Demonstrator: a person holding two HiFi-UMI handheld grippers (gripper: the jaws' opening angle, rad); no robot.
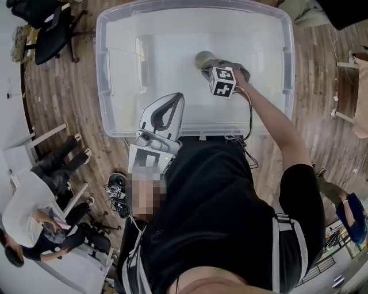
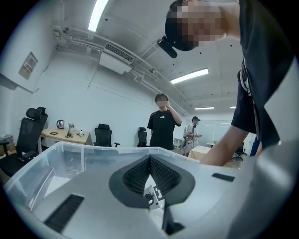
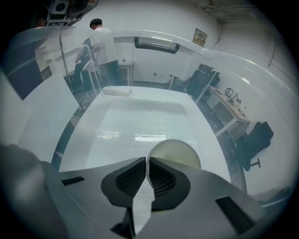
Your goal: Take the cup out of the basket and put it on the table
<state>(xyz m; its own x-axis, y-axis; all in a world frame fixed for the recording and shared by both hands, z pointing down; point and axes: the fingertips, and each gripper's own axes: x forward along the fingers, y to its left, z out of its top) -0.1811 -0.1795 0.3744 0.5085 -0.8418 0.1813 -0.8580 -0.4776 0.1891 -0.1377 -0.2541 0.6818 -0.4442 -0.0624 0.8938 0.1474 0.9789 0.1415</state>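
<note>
A pale, beige-lined cup (image 1: 204,58) is down inside the big clear plastic basket (image 1: 195,12), toward its right side. My right gripper (image 1: 210,67) reaches into the basket with its jaws shut on the cup's rim. In the right gripper view the cup (image 3: 180,156) has its wall pinched between the black pads, where the right gripper (image 3: 146,170) closes just above the white basket floor (image 3: 135,121). My left gripper (image 1: 177,99) is held near my body at the basket's near edge. In its own view the left gripper (image 2: 149,161) is shut on nothing and points over the basket rim (image 2: 70,147).
The basket holds nothing else that I can see. Wooden floor surrounds it, with a black office chair (image 1: 52,28) at upper left and a seated person (image 1: 29,212) at lower left. A standing person (image 2: 162,128) and a desk (image 2: 65,135) lie beyond the basket.
</note>
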